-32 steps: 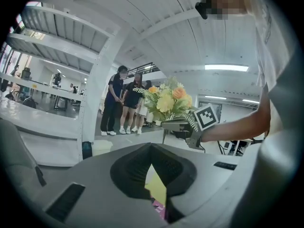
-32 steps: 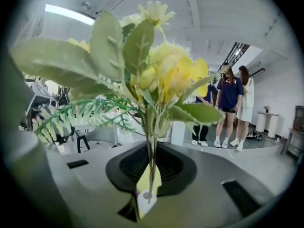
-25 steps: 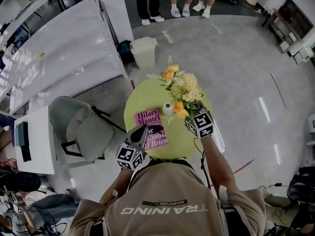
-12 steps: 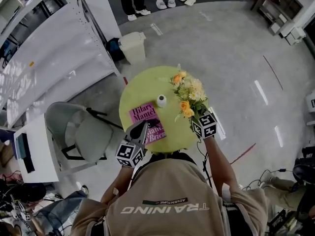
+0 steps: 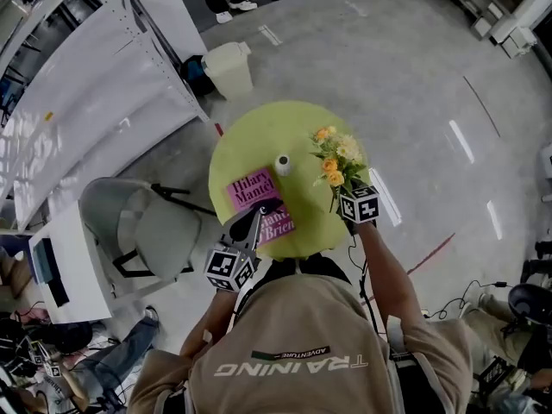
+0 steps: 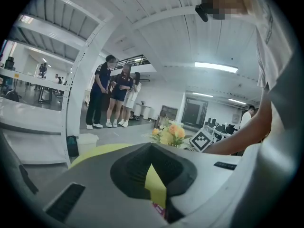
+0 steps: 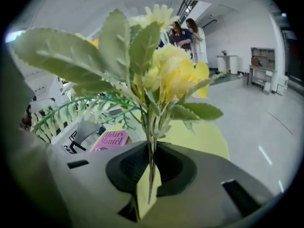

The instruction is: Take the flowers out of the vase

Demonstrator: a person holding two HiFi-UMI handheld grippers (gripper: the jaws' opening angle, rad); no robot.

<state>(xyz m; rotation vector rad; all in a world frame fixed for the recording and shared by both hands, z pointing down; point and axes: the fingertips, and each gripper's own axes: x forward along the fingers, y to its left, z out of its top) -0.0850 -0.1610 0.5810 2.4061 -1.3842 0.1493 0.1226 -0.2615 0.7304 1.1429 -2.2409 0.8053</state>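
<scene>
Grey floor [image 5: 414,76] surrounds a round yellow-green table [image 5: 246,141], with a pale chair [image 5: 164,231] at its left.

At the table's near edge the left gripper [image 5: 255,216] hangs over the pink books [image 5: 257,195]. Its jaws are drawn together to a thin slit with nothing between them.

Past the books, near the table's middle, the small white vase [image 5: 282,163] stands upright and empty.

To the right of it, and apart from it, the flowers [image 5: 338,155] are out of the vase and over the table's right edge. The right gripper [image 5: 341,188] is clamped on their thin green stems. The stems run from the jaws away from the person, with the blooms beyond the fingertips.

The next move is likely to be laying them down. The bare tabletop lies just left of and below the bunch, and the right hand is the only one near it.
</scene>
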